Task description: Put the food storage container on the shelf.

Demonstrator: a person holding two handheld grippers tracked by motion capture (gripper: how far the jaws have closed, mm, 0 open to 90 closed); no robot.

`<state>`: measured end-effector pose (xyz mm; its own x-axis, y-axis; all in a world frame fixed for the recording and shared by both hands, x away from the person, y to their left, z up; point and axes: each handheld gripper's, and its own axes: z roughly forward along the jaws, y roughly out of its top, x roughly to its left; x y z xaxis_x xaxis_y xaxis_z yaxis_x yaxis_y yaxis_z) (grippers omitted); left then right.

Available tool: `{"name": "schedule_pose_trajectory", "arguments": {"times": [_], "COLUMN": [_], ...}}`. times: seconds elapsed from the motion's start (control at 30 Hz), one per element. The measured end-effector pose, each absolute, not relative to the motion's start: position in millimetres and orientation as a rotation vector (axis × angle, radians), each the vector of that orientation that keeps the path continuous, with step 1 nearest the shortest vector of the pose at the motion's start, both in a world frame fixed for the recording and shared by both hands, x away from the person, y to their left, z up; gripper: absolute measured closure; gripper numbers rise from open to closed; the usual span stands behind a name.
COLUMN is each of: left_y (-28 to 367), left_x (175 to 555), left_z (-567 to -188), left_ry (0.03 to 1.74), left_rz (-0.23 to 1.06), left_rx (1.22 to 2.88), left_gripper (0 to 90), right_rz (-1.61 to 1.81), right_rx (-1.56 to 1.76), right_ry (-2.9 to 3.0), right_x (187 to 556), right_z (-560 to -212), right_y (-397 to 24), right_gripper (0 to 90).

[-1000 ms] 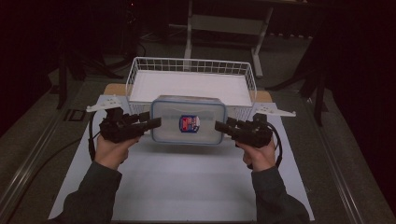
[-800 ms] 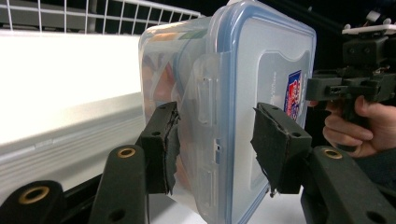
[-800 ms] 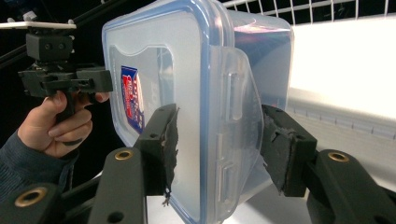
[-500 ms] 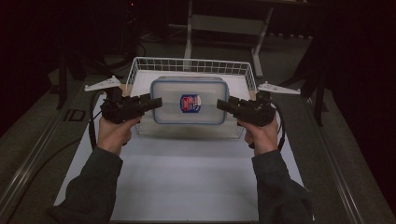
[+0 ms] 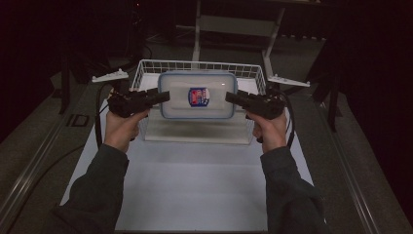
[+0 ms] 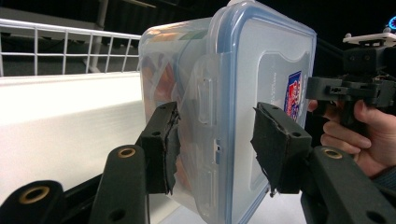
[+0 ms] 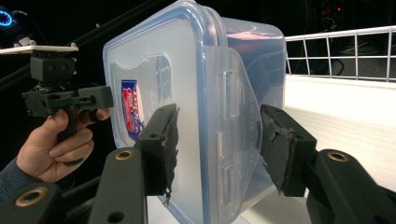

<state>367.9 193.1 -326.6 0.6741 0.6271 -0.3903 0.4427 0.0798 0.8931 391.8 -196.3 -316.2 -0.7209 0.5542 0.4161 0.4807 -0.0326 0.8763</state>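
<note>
Container (image 5: 197, 95) hangs between both sets of fingers, left gripper (image 5: 163, 96) and right gripper (image 5: 231, 97) each pinching an end, over the basket (image 5: 146, 73). We lower it level, matching speed.

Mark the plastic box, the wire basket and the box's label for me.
box (image 5: 214, 104): high view, bare lid right of the label.
basket (image 5: 195, 64): high view, far rim.
label (image 5: 198, 96): high view, its middle.
</note>
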Motion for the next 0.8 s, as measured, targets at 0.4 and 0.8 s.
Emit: {"name": "schedule_pose_trajectory", "arguments": {"times": [0.4,0.8], "left_y": [191,187], "left_x": [383,399], "left_z": [-324,-333], "left_ry": [0.929,0.968], "left_rz": [0.176,0.152], "left_rx": [1.547,1.524], "left_gripper": [51.3,51.2], "right_rz": [1.895,1.871], "right_rx": [1.182,1.242], "right_ry": [2.138,2.125], "right_x": [409,424], "right_z": [-313,-318], "right_y": [-197,-198], "right_gripper": [48.6,48.5]}}
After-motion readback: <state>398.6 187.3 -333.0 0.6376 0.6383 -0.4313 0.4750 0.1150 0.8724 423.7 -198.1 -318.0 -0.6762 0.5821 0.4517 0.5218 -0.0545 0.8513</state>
